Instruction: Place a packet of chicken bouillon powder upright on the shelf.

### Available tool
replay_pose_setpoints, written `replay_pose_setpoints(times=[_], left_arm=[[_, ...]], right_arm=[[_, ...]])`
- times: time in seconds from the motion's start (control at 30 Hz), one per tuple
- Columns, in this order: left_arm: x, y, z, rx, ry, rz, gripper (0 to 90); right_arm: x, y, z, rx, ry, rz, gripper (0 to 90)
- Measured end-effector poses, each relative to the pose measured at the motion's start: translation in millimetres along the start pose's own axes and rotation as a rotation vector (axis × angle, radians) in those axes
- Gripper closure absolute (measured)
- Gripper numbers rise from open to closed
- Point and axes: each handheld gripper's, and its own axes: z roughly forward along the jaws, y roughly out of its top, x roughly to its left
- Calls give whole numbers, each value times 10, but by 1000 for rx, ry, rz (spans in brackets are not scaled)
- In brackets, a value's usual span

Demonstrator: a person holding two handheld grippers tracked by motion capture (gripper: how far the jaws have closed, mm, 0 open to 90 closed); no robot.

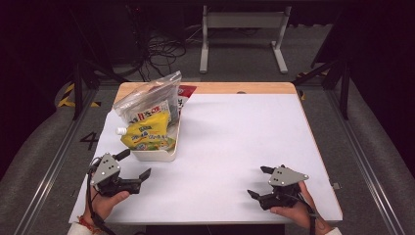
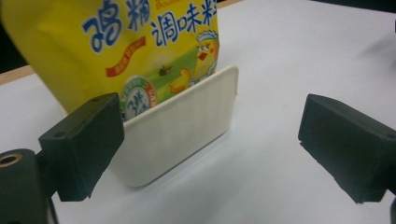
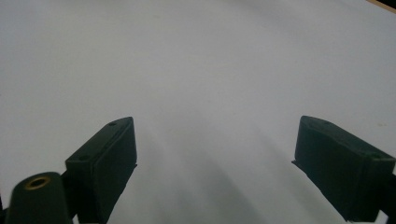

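While your left gripper (image 1: 133,169) sat just beside white tray (image 1: 155,155) holding yellow pouch (image 1: 147,134), jaws stood released, empty; right gripper (image 1: 260,182) jaws likewise released over bare counter (image 1: 235,142).

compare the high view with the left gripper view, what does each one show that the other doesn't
High view alone: the clear plastic zip bag standing behind the pouch, the pouch's white cap, the right claw open over bare table, and the floor with cables beyond.

Left gripper view alone: the close-up print on the pouch, and the tray's near corner between the open jaws, untouched.

Both: the yellow printed spout pouch in the white shallow plastic tray, the white table, and the open left claw.
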Motion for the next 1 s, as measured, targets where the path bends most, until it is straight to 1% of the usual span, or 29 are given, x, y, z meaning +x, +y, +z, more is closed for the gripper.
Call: replay_pose_setpoints(times=[0.1, 0.2, 0.27, 0.33, 0.47, 0.63, 0.73, 0.77, 0.83, 0.93, 1.0], left_arm=[[-44, 6, 29, 8, -8, 17, 78], [-81, 8, 67, 11, -28, 18, 78], [-114, 7, 97, 19, -37, 25, 78], [-133, 15, 127, 27, -46, 39, 77], [-178, 38, 178, 36, -71, 50, 76], [-246, 49, 236, 49, -96, 62, 76], [-270, 54, 256, 58, -102, 71, 76], [-304, 58, 283, 62, -114, 76, 76], [-319, 60, 294, 67, -118, 83, 76], [-364, 59, 333, 80, -138, 100, 74], [-397, 50, 363, 90, -154, 98, 75]], right_arm=[[-4, 0, -4, -1, -1, 2, 129], [-7, -1, -8, -2, -3, 4, 129], [-8, -1, -10, -2, -3, 4, 129], [-8, -1, -10, -2, -4, 3, 129], [-7, 10, -18, -9, -9, -1, 129], [-16, 7, -32, -13, -17, 3, 129], [-18, 9, -40, -15, -22, -2, 129], [-20, 7, -42, -16, -24, -3, 129], [-21, 5, -43, -15, -24, -2, 130], [-28, -1, -50, -13, -30, -4, 129], [-32, -2, -57, -14, -34, -4, 129]])
